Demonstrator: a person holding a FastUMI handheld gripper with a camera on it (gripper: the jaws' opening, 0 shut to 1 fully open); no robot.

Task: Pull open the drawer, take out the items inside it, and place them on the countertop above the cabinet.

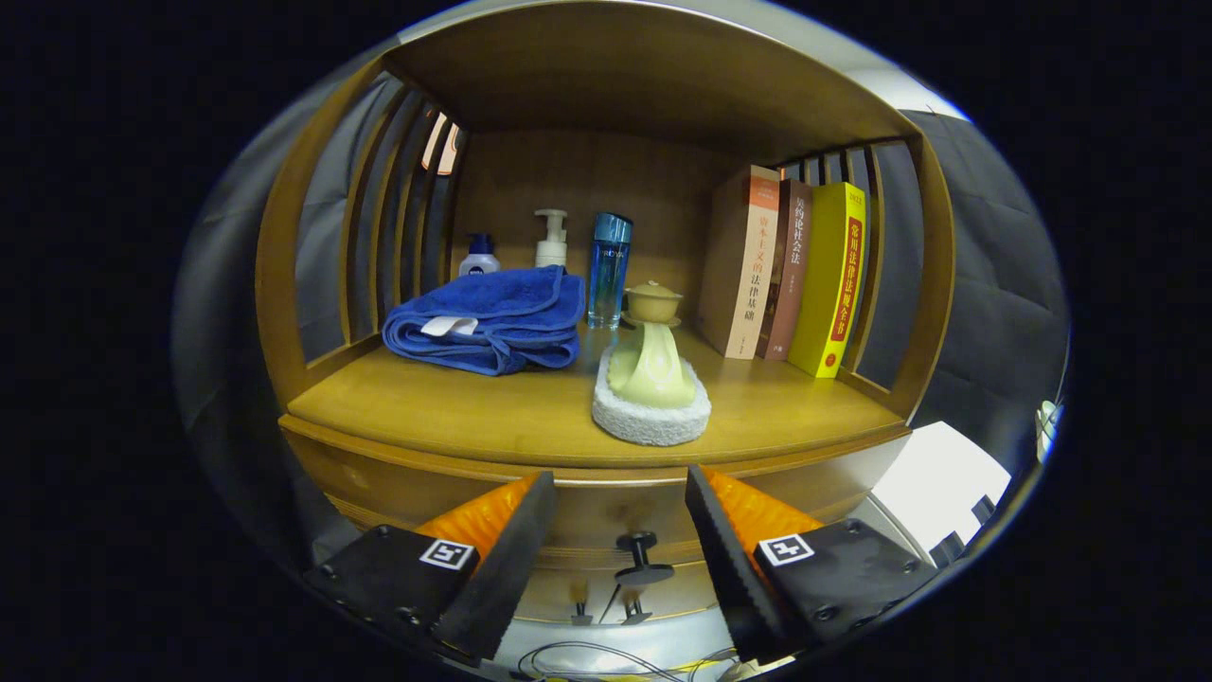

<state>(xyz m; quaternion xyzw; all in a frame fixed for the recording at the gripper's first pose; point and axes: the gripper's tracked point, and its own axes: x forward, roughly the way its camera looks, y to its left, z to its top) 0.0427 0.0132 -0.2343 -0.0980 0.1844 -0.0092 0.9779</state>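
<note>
Tongs (pixel 620 530) gape wide, holding nothing — drawer knob (pixel 642 554) between fingers, below the countertop (pixel 492 417) edge.

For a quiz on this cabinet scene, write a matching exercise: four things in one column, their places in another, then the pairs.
1. blue towel
2. yellow book
3. drawer knob
4. lidded cup

A. outermost of the row of books
B. between the open gripper fingers
C. before the pump bottle
D. behind the pale green vessel on its white pad

Pairs: 1-C, 2-A, 3-B, 4-D
</note>
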